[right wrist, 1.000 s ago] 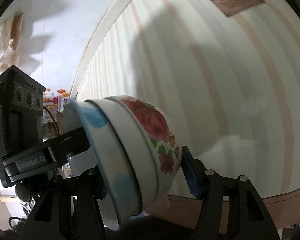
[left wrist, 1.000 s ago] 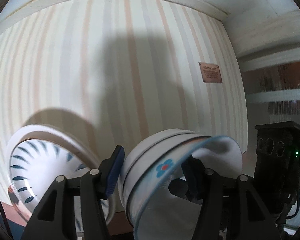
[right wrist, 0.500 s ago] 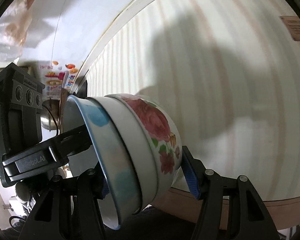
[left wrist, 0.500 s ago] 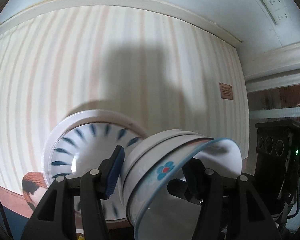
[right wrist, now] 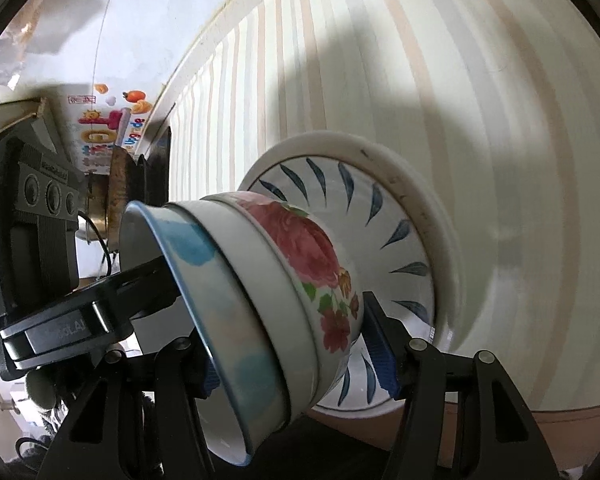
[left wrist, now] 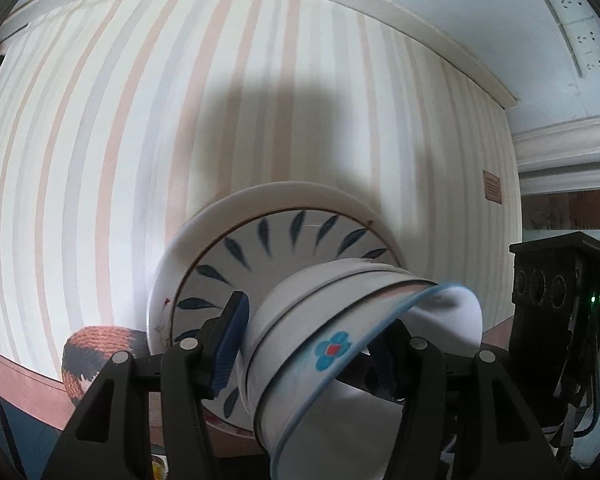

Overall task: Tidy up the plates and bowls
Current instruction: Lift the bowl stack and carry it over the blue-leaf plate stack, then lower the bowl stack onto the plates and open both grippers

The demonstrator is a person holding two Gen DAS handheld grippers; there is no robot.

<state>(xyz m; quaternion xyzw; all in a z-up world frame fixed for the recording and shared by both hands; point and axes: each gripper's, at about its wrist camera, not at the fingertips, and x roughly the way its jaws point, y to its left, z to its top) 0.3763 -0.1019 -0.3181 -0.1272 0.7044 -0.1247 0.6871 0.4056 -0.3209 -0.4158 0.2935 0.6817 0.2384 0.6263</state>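
We hold a stack of nested bowls (left wrist: 340, 344) between both grippers, one on each side of it. In the left wrist view, the left gripper (left wrist: 308, 340) is clenched on the stack: one blue pad (left wrist: 232, 340) presses the outer wall of the bowls, and the other finger reaches inside the innermost bowl, behind its blue rim. That rim carries a small blue flower with a red centre. In the right wrist view, the right gripper (right wrist: 296, 356) grasps the same stack (right wrist: 268, 292) from the opposite side, with one blue pad (right wrist: 380, 356) against the base of the rose-painted outer bowl and the other finger under the blue-rimmed inner bowl.

The stack is tipped on its side, its base turned toward the plates (left wrist: 260, 248). These are two: a plate with dark blue leaf marks lies in a larger white plate (right wrist: 420, 208). They sit on a striped cloth (left wrist: 120, 140) of cream, peach and pale grey bands that covers the tabletop, near its brown edge (left wrist: 28, 384). The base of the stack is just beside the leaf plate's middle; we cannot tell whether it touches.

An orange and black woven thing (left wrist: 96, 352) lies by the plates at the cloth's edge. In the right view, the black body of the left gripper (right wrist: 40, 240) reaches into the bowls' mouth. A small brown label (left wrist: 493, 186) sits at the far edge of the cloth.
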